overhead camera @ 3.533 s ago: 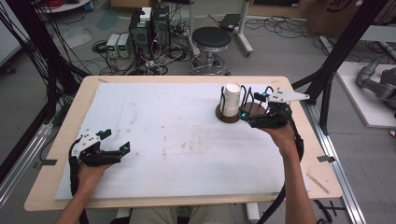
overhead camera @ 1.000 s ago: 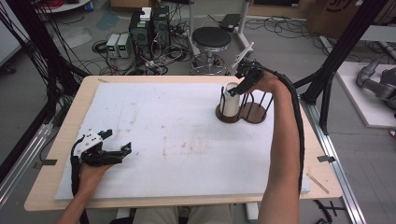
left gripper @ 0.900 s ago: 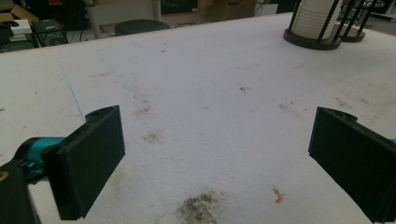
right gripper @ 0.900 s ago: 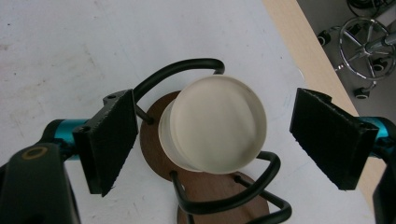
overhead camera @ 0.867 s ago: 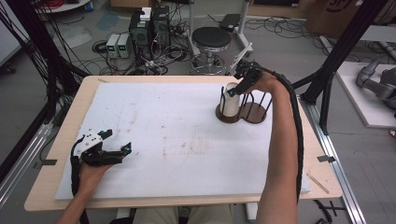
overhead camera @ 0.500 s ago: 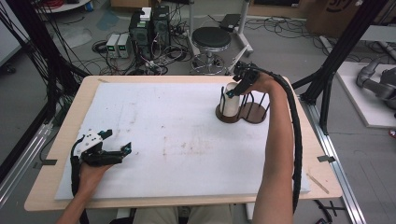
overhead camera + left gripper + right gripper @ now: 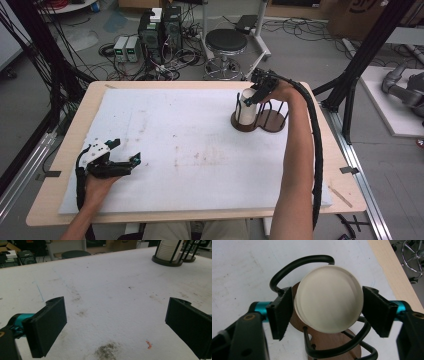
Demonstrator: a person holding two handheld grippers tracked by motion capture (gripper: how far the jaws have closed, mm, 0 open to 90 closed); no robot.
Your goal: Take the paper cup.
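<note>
Over at the far right of the tabletop, the right gripper hangs above the stack of white coasters standing in the black wire holder. In the right gripper view we look straight down on the top coaster: it sits dead centre between the two black jaws, one pad at nine o'clock of the disc, the other at three o'clock. The jaws have just been closing in, and both pads now meet the rim of that top coaster, so the gripper is pinching it from either side. The wire loops of the holder curl round the stack at eleven o'clock and again at five o'clock, and the round wooden base peeks out below at six o'clock. From the high view, the stack stands in the left bay of the holder, with the second bay just beside it at three o'clock.

The left gripper sits well apart from all this, low on the white mat at about eight o'clock of the tabletop, held in the person's left hand. Its jaws are spread wide with only stained mat between them. In the left gripper view, the coaster stack stands far off at one o'clock, up by the top edge, inside the dark bars.
</note>
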